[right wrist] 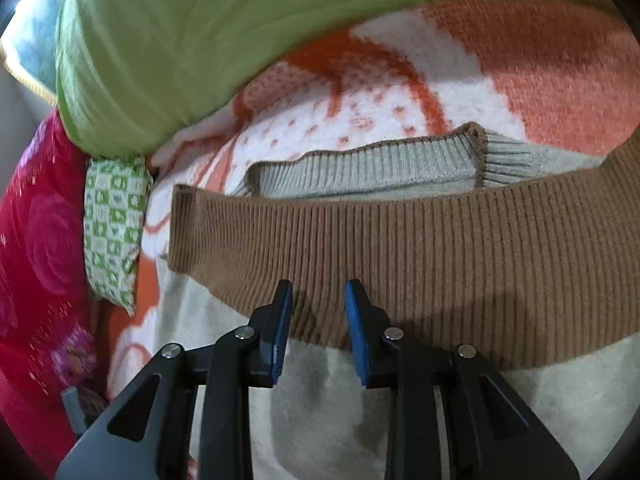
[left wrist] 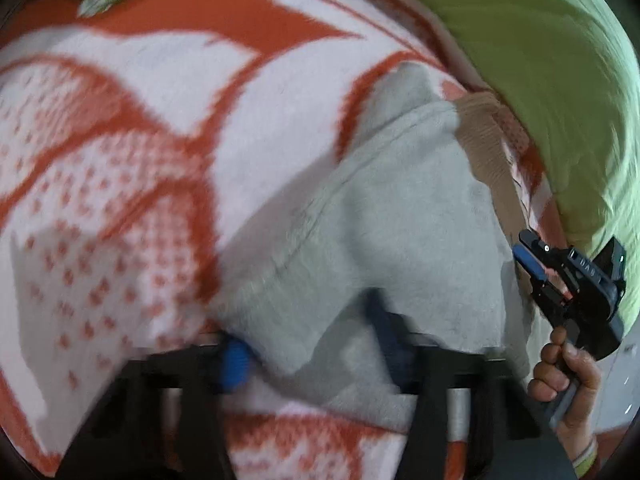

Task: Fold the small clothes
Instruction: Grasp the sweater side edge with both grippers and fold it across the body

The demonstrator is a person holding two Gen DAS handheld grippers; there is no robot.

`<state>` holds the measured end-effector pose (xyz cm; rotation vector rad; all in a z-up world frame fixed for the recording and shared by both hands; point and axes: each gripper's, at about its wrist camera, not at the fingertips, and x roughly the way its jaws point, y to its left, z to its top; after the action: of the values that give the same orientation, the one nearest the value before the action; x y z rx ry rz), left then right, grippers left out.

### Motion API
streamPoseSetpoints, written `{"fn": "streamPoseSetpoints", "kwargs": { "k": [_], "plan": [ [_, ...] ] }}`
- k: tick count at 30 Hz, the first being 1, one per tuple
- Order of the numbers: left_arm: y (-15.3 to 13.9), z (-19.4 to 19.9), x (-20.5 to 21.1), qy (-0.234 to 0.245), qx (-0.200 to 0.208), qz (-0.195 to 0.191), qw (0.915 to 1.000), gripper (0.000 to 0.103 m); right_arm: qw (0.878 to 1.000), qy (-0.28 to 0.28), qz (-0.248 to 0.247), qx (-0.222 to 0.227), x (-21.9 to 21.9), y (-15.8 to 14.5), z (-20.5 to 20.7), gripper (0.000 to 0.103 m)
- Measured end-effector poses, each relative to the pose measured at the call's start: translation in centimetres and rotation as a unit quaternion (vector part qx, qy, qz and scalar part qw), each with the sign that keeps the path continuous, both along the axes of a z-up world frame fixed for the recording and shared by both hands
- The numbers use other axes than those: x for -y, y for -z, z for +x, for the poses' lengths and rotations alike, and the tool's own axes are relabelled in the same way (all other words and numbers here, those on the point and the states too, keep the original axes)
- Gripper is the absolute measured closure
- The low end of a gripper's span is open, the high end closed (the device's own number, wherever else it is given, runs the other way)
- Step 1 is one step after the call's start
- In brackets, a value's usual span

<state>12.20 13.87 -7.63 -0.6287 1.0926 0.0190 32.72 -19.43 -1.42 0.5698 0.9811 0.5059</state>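
A small grey sweater (left wrist: 360,216) with a brown ribbed hem band (right wrist: 400,248) lies on an orange-and-white blanket (left wrist: 132,132). In the blurred left wrist view, my left gripper (left wrist: 308,344) has its blue pads spread, and a fold of the grey cloth drapes between and over them. My right gripper (right wrist: 318,312) is open, its blue pads just above the brown band's near edge, holding nothing. It also shows in the left wrist view (left wrist: 536,272) at the sweater's right edge. A grey ribbed cuff (right wrist: 372,168) lies beyond the band.
A light green pillow (right wrist: 208,40) lies along the blanket's far side. A green-and-white checked cloth (right wrist: 116,220) and a red flowered fabric (right wrist: 36,248) are at the left. The blanket also shows in the right wrist view (right wrist: 520,72).
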Motion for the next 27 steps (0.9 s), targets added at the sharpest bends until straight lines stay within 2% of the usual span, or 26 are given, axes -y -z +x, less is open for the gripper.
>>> {"fn": "streamPoseSetpoints", "kwargs": {
  "k": [1, 4, 7, 10, 12, 13, 15, 16, 17, 18, 20, 21, 24, 27],
  "plan": [
    [-0.2, 0.4, 0.3, 0.01, 0.003, -0.001, 0.9999, 0.085, 1.0, -0.003, 0.008, 0.002, 0.2, -0.1, -0.3, 0.074],
    [-2.4, 0.6, 1.8, 0.037, 0.035, 0.031, 0.9982, 0.089, 1.0, -0.006, 0.018, 0.004, 0.7, -0.5, -1.2, 0.074],
    [-5.9, 0.6, 5.1, 0.093, 0.093, 0.055, 0.9897, 0.09, 0.999, -0.001, 0.04, 0.003, 2.5, -0.8, -1.9, 0.074],
    [-9.0, 0.7, 9.8, 0.169, 0.145, 0.045, 0.9739, 0.091, 0.999, 0.011, 0.039, 0.003, 4.7, -1.3, -2.4, 0.071],
    [-9.6, 0.5, 12.9, 0.214, 0.164, 0.033, 0.9625, 0.092, 0.999, 0.011, 0.043, 0.003, 5.9, -1.5, -2.5, 0.065],
    [-9.7, 0.5, 14.6, 0.236, 0.167, 0.03, 0.9569, 0.092, 0.999, 0.007, 0.05, 0.002, 6.4, -1.7, -2.5, 0.063],
    [-8.8, 0.8, 19.1, 0.295, 0.166, 0.033, 0.9405, 0.092, 0.998, -0.003, 0.07, 0.001, 7.3, -2.0, -2.5, 0.052],
    [-8.2, 0.9, 20.4, 0.31, 0.162, 0.036, 0.9361, 0.092, 0.996, -0.009, 0.091, 0.002, 7.8, -2.0, -2.5, 0.048],
    [-7.1, 1.2, 22.0, 0.329, 0.15, 0.037, 0.9317, 0.092, 0.992, -0.015, 0.124, 0.001, 8.4, -1.8, -2.5, 0.037],
    [-6.1, 1.5, 23.0, 0.339, 0.138, 0.037, 0.9297, 0.092, 0.988, -0.017, 0.157, -0.005, 9.0, -1.5, -2.3, 0.028],
    [-4.6, 2.0, 24.2, 0.349, 0.116, 0.041, 0.9289, 0.092, 0.98, -0.022, 0.198, -0.017, 9.6, -0.6, -2.1, 0.02],
    [-4.3, 2.1, 24.2, 0.349, 0.112, 0.038, 0.9296, 0.092, 0.978, -0.03, 0.207, -0.027, 9.5, 0.0, -1.7, 0.02],
    [-4.4, 2.4, 23.7, 0.347, 0.11, 0.023, 0.931, 0.092, 0.98, -0.053, 0.184, -0.05, 8.5, 1.5, -0.7, 0.019],
    [-4.6, 2.6, 23.2, 0.351, 0.106, 0.021, 0.9301, 0.092, 0.978, -0.078, 0.191, -0.044, 6.9, 1.7, 0.2, 0.021]
  ]
}}
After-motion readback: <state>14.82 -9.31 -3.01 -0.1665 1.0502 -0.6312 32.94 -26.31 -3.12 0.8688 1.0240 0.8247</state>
